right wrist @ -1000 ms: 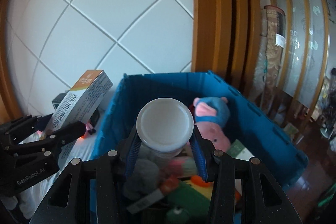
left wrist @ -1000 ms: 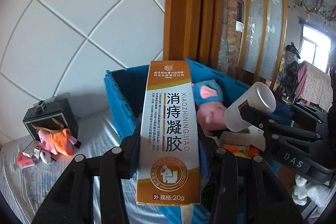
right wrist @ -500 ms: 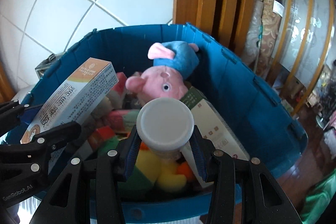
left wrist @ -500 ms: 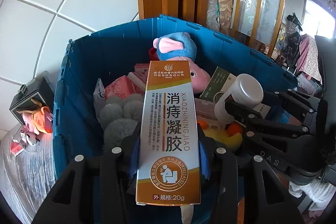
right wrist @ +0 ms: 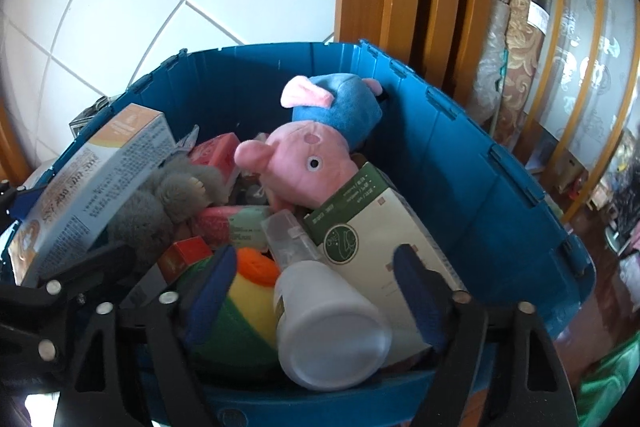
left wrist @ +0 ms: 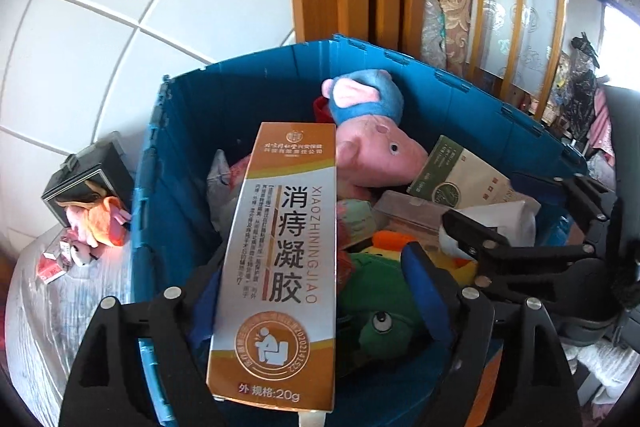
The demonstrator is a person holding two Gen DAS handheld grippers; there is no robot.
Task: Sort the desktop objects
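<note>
Now white bottle lying loose between spread right tool, above blue bin

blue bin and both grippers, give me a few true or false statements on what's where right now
1. The right gripper has its jaws spread, the white bottle lying loose between them. True.
2. The left gripper is clamped tight on the orange-and-white box. False: its jaws are spread and the box leans between them.
3. The pink pig plush lies inside the blue bin. True.
4. The bin is empty. False: it is packed with toys and boxes.
</note>
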